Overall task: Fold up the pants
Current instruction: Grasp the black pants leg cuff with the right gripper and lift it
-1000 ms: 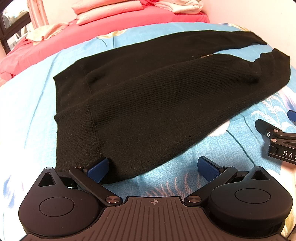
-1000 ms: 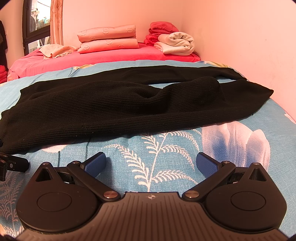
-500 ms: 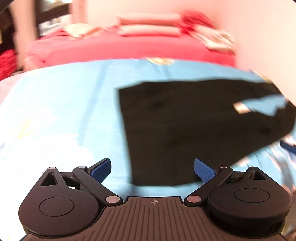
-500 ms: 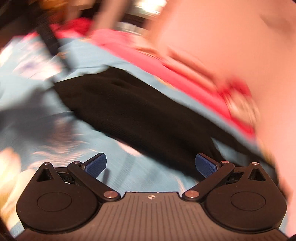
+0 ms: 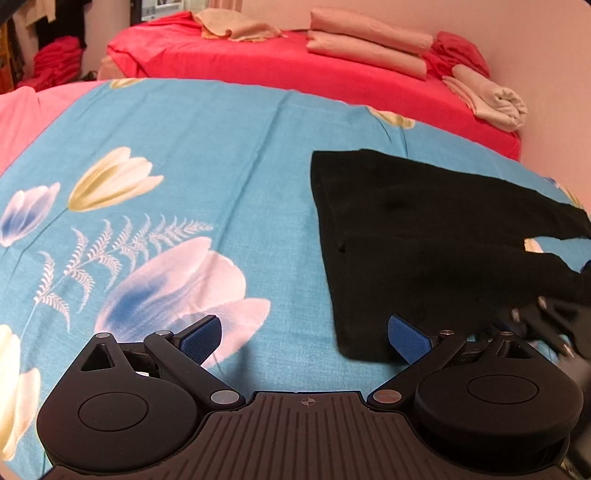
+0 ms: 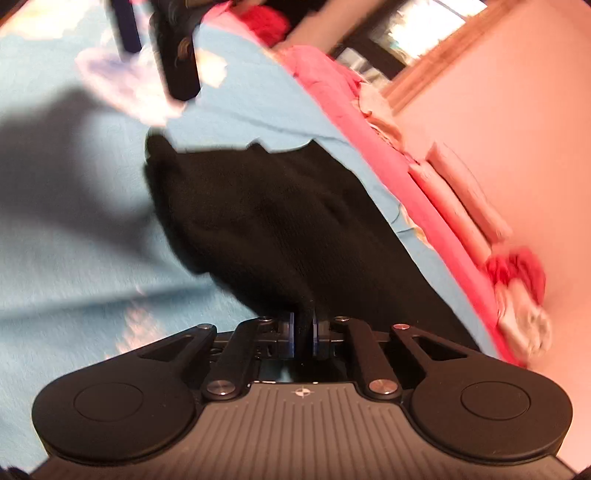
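Observation:
Black knit pants (image 5: pixel 424 236) lie flat on the blue floral bedsheet (image 5: pixel 207 155), at the right of the left wrist view. My left gripper (image 5: pixel 306 336) is open and empty, its right blue pad at the near corner of the waistband. My right gripper (image 6: pixel 303 334) is shut on the near edge of the pants (image 6: pixel 288 221), with the black fabric pinched between its pads. In the left wrist view the right gripper (image 5: pixel 546 325) shows at the right edge, against the pants. The right wrist view is tilted and blurred.
A red-sheeted bed (image 5: pixel 258 62) stands behind, with folded pink pillows (image 5: pixel 365 37), a beige towel (image 5: pixel 236 29) and a rolled cream cloth (image 5: pixel 491 99). A pink wall (image 6: pixel 517 110) runs along the right. The left gripper (image 6: pixel 173 48) shows blurred at the top of the right wrist view.
My left gripper has swung left, so the pants now sit at the right. My right gripper has turned, moved onto the pants' edge and shut on the fabric.

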Available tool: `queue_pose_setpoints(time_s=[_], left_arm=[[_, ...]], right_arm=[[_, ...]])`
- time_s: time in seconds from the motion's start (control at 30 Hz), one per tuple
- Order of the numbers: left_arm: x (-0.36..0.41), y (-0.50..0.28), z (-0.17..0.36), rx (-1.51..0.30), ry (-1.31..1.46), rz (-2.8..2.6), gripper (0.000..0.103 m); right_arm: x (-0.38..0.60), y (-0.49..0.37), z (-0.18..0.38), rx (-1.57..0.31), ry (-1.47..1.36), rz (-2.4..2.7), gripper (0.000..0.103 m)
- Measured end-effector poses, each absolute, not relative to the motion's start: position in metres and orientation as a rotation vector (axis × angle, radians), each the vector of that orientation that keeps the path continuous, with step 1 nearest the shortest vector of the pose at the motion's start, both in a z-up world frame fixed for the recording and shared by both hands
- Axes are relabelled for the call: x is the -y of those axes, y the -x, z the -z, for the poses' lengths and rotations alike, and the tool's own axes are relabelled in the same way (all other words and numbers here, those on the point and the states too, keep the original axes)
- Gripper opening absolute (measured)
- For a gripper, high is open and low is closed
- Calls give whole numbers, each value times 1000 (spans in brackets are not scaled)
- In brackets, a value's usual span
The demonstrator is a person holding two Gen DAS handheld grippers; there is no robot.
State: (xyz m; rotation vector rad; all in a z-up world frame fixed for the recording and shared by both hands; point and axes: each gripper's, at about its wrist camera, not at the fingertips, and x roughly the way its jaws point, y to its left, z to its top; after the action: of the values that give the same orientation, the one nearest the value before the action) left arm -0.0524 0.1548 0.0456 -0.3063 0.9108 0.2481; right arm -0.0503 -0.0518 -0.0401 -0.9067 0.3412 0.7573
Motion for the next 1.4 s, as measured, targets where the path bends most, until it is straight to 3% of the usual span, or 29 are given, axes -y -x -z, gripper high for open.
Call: queue_pose_setpoints(time_s=[0.1, 0.37, 0.47, 0.57, 0.63, 0.87, 1.03, 1.3, 1.37, 1.4], left_arm=[[-151, 49, -46, -905, 277, -242, 103], [-133, 14, -39, -943, 259, -189, 103], [-120, -7, -43, -935, 238, -167, 103], [-103, -32, -46, -931, 225, -107, 103], [-90, -49, -43, -945, 205, -78, 103], [-62, -81, 3, -1010, 146, -49, 103], [-46, -64, 12, -906, 38, -66, 103], [-51, -46, 24, -798, 47, -48, 103], [-51, -46, 25, -796, 45, -48, 103], [-51, -45, 26, -795, 45, -47, 103]], right_arm=[[64, 89, 20, -327, 878, -899, 11], [77, 82, 25, -429, 754, -887, 13], [80, 76, 29, -427, 712, -887, 21], [85, 75, 20, -456, 619, -883, 43], [109, 67, 9, -488, 483, -853, 66], [254, 14, -4, -584, -6, -369, 68], [348, -34, 14, -632, -342, 33, 69], [406, -90, 29, -552, -661, 181, 63], [419, -104, 39, -534, -767, 194, 42], [424, -106, 41, -533, -792, 203, 15]])
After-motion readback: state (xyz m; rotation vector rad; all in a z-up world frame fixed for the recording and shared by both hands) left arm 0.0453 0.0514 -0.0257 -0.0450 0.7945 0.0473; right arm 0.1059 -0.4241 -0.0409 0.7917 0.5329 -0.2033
